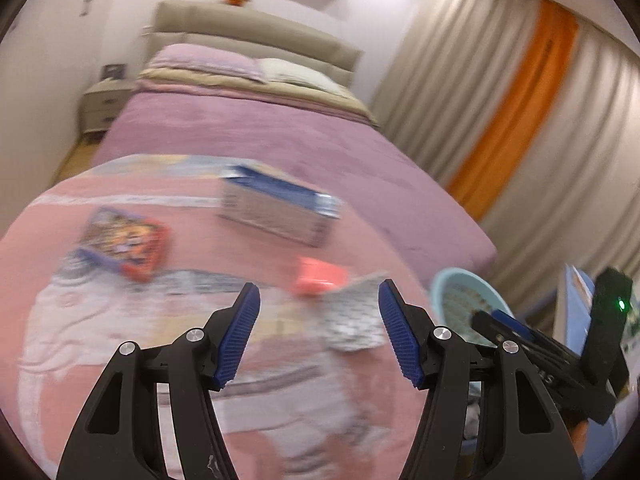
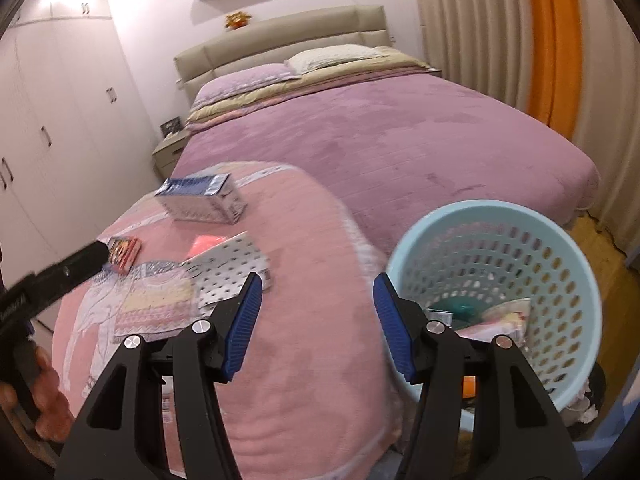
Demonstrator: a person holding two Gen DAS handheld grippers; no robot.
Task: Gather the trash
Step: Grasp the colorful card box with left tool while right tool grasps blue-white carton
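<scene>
A pink blanket (image 2: 304, 360) on the near end of the bed carries the trash: a blue-and-grey carton (image 1: 276, 208) (image 2: 204, 198), a small colourful box (image 1: 124, 242) (image 2: 124, 252), a coral packet (image 1: 320, 276) (image 2: 206, 244) and a silver dotted packet (image 1: 352, 316) (image 2: 228, 268). My left gripper (image 1: 319, 285) hovers open above the blanket, short of the silver packet, with nothing between its pads. My right gripper (image 2: 318, 277) is open and empty over the blanket's edge. Just right of it stands a light blue perforated basket (image 2: 560, 300) (image 1: 460, 280) with several discarded items inside.
The purple bed cover (image 2: 400, 140) runs back to pillows and a beige headboard (image 2: 280, 44). White wardrobes (image 2: 60, 120) line the left wall and a nightstand (image 2: 168, 152) stands beside the bed. Curtains (image 1: 520, 100) hang on the right. Wooden floor (image 2: 592, 248) shows beyond the basket.
</scene>
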